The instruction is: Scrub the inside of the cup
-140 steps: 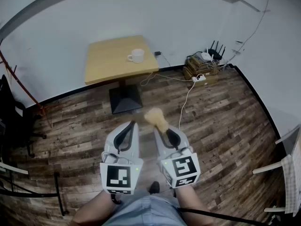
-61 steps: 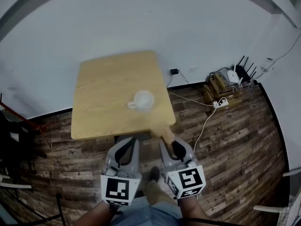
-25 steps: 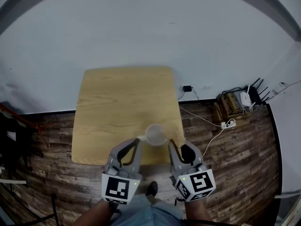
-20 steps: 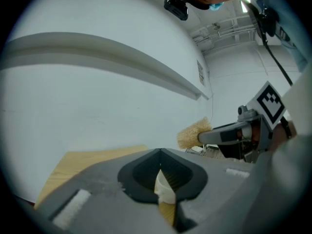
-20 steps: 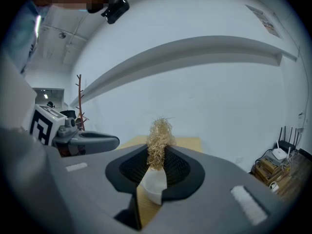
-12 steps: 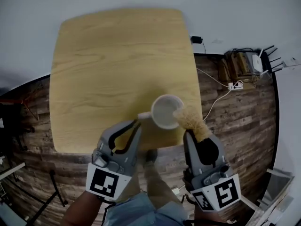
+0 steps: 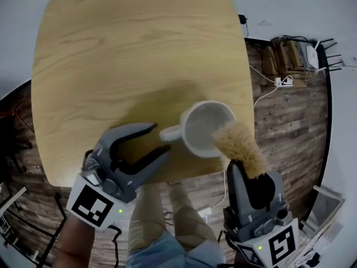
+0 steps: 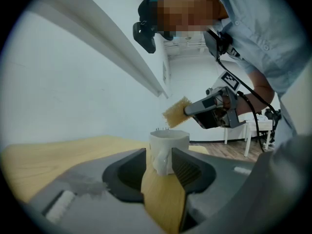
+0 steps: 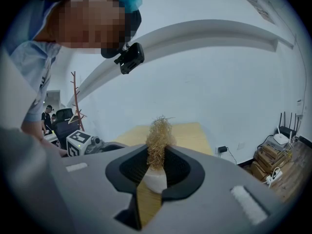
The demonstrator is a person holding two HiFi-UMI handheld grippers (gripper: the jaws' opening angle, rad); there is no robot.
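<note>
**Bench edge, cup unheld: this scrub could go wrong**

Pale wooden bench point(image 7: 111, 54) fills the head view, bare but for one thing. The white cup point(image 7: 207, 128) stands upright, close to the bench's near right corner. Plank floor point(image 7: 290, 116) shows just past the cup on that side.

Left of the cup is the left hand-held gripper point(image 7: 160, 139). Its jaws are opening and already spread wide. The left gripper view shows the cup's handle point(image 7: 170, 133) between the tips, but the pads look clear of it, so nothing is steadying the cup.

On the cup's near right side, the right hand-held gripper point(image 7: 251, 175) is pinched tight on the base of a tan, fibrous scourer point(image 7: 237, 145). The scourer's tuft sits at the cup's rim and is not down inside yet.

Here are the dangers as I read them:
- **Sliding or tipping:** If the scourer pushes in before the left jaws close on the handle, the cup may skid or tip. The corner is so near that it could go over to the floor.
- **Swivelling:** The handle is small and rounded, so an off-centre pinch could let the cup turn under the scrubbing.
- **Snagging:** The tuft looks nearly as broad as the cup's mouth, so it may catch on the rim and drag the cup.
- **Losing the scourer:** Hard twisting could work it out of the right pads.
</note>
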